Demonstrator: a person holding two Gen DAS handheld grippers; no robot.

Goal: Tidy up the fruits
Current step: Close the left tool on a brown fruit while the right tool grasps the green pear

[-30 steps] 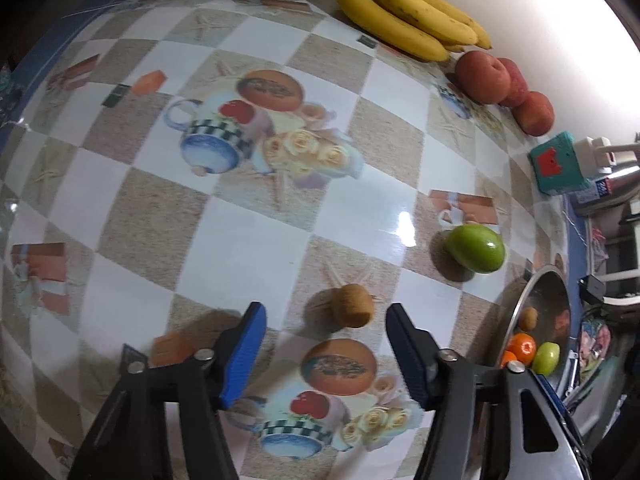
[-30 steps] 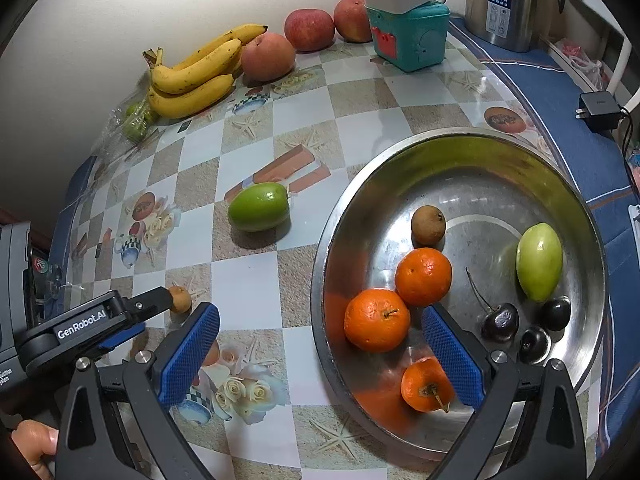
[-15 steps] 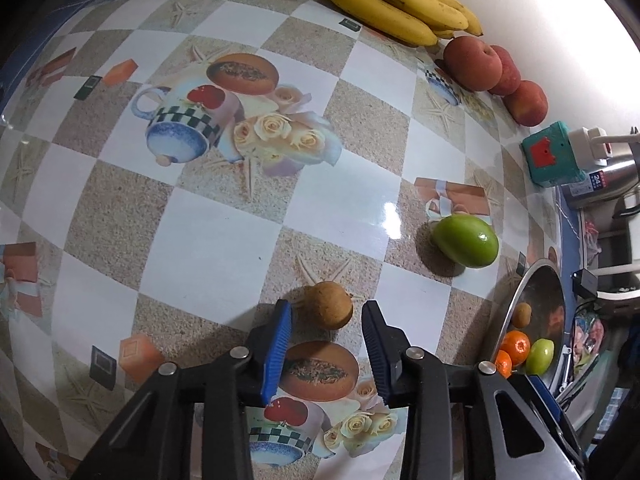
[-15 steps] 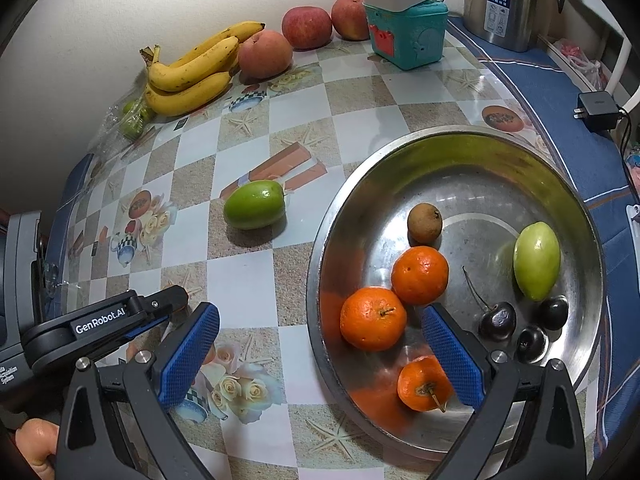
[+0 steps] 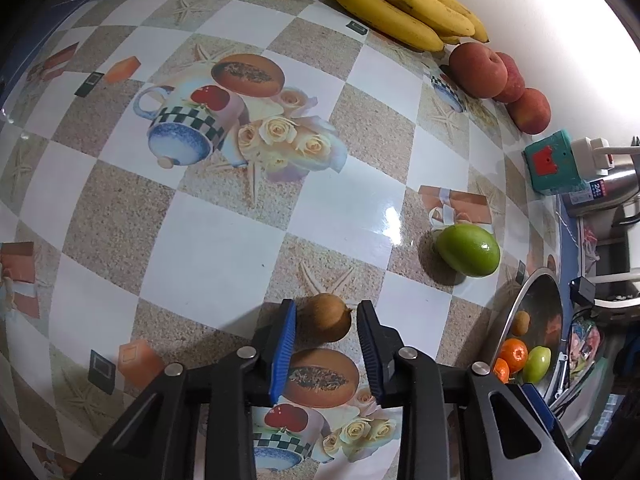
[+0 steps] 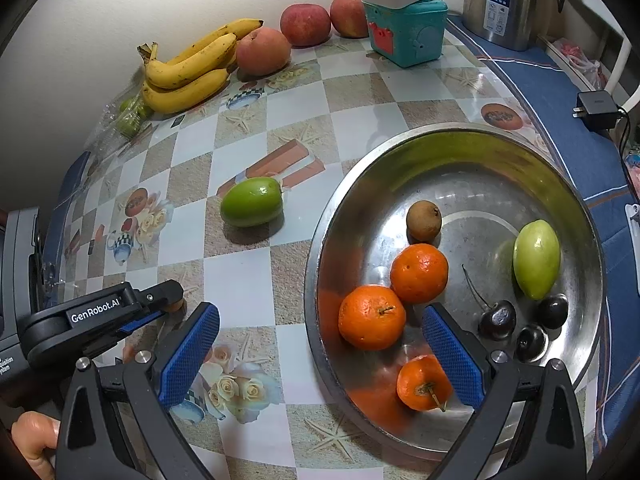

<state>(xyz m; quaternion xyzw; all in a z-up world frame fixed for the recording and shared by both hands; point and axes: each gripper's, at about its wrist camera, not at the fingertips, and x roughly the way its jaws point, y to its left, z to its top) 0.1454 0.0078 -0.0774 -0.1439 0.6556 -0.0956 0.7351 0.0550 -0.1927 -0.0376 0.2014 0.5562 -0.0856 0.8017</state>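
A small brown round fruit [image 5: 325, 317] lies on the patterned tablecloth between the blue pads of my left gripper [image 5: 326, 320]. The jaws stand close on both sides of it with small gaps showing. A green fruit [image 5: 468, 250] lies to its right, also in the right wrist view [image 6: 252, 201]. My right gripper [image 6: 316, 348] is wide open and empty above the near rim of the steel bowl [image 6: 460, 148]. The bowl holds oranges [image 6: 419, 273], a brown fruit [image 6: 423, 220], a pale green fruit [image 6: 536, 258] and dark cherries [image 6: 497, 319]. The left gripper also shows at the left of the right wrist view [image 6: 160, 304].
Bananas [image 6: 188, 70] and red apples [image 6: 306, 24] line the back wall. A teal box [image 6: 406, 32] with a white power strip and a steel kettle [image 6: 504, 0] stand at the back right. A black charger [image 6: 596, 110] lies on the blue cloth.
My left gripper has moved forward around the brown fruit and its jaws have narrowed from wide open to close beside it. The right gripper has hardly moved.
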